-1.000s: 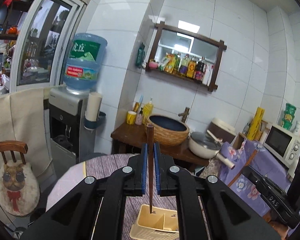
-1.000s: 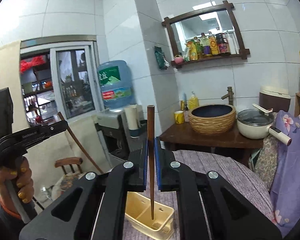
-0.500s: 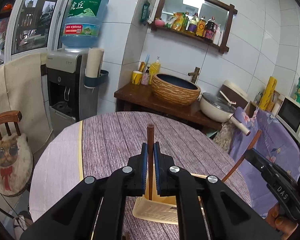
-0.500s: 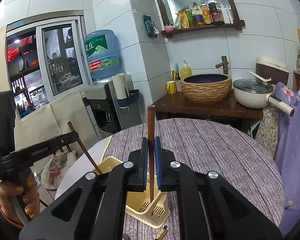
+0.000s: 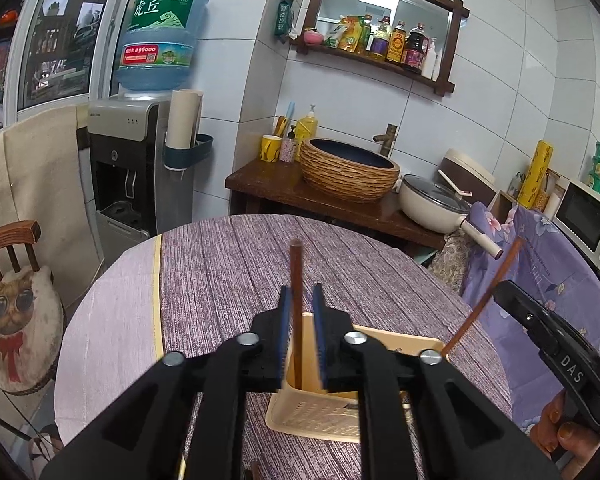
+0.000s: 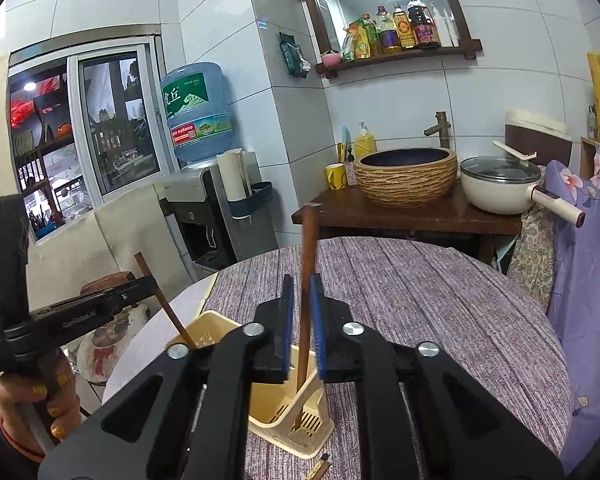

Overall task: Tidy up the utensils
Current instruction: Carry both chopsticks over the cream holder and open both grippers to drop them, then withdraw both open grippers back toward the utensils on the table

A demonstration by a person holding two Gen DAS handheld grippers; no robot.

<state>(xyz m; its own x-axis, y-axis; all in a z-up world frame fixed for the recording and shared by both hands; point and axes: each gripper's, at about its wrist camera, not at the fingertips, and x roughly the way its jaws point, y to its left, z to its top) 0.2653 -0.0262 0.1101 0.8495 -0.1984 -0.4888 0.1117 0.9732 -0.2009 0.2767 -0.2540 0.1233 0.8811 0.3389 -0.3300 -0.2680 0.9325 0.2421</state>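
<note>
A cream utensil holder (image 5: 320,420) (image 6: 276,412) stands on the round purple-clothed table (image 5: 220,264). Two brown chopsticks stand in it, one in each of two compartments. My left gripper (image 5: 302,292) sits just above the holder. Its jaws are opening, and one chopstick (image 5: 296,264) stands loose between the blue pads with a gap on its right. My right gripper (image 6: 301,280) is also opening around the other chopstick (image 6: 309,240), which leans with its tip on the holder's floor. Each gripper appears in the other's view: the right gripper (image 5: 504,290), the left gripper (image 6: 148,282).
A water dispenser (image 5: 136,168) and a chair with a cat cushion (image 5: 16,304) stand left of the table. Behind it is a wooden side table with a woven basin (image 5: 348,168) and a white pot (image 5: 432,200). A small brown piece (image 6: 320,466) lies near the holder.
Both grippers sank toward the holder, and the chopstick tips went down into it. The jaws, shut on the chopsticks before, now stand slightly apart, and the right chopstick leans.
</note>
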